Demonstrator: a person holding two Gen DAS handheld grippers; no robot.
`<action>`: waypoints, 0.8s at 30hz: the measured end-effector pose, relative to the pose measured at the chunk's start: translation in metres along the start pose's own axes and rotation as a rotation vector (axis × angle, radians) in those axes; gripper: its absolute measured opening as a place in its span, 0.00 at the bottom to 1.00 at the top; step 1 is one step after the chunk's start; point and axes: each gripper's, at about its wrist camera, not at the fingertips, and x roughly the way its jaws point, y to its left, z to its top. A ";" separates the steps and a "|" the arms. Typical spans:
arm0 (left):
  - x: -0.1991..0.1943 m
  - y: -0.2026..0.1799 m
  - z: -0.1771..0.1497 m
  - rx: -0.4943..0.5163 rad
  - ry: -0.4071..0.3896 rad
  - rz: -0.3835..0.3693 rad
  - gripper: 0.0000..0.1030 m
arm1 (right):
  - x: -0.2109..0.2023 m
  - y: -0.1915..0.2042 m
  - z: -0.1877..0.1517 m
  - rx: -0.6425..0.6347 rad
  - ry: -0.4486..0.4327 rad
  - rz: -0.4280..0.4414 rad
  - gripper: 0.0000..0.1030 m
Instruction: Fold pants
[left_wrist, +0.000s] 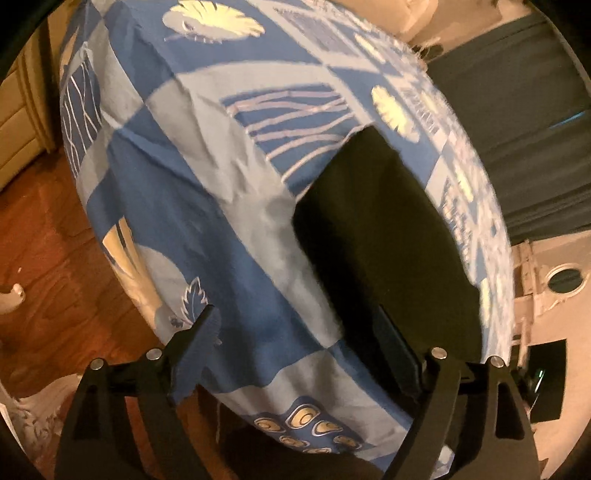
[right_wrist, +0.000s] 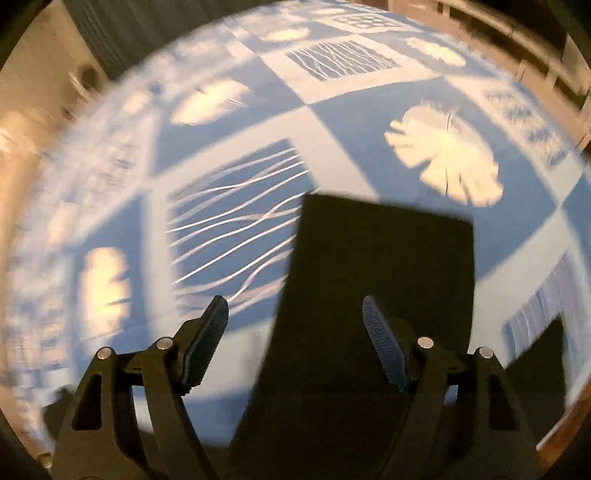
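Motion blur is smearing the patterned cloth (right_wrist: 332, 122), while the dark folded pants (right_wrist: 373, 277) are lying flat between both grippers' wide, empty jaws.

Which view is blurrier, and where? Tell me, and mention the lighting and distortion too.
Right wrist view: heavier motion blur, smearing the cloth toward the rim; the pants show no detail. Left wrist view: sharper, cloth creases readable, far edge smeared; pants a flat dark patch. Both: warm dim light, strong fisheye bulge.
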 end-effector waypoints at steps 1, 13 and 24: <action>0.004 0.000 -0.001 -0.003 0.015 0.013 0.84 | 0.008 0.005 0.006 -0.014 0.004 -0.033 0.73; 0.028 0.022 -0.012 -0.118 0.107 0.107 0.84 | 0.003 -0.036 0.013 0.036 0.016 0.083 0.10; -0.026 -0.084 -0.046 0.102 0.025 -0.034 0.84 | -0.110 -0.185 -0.071 0.225 -0.241 0.476 0.10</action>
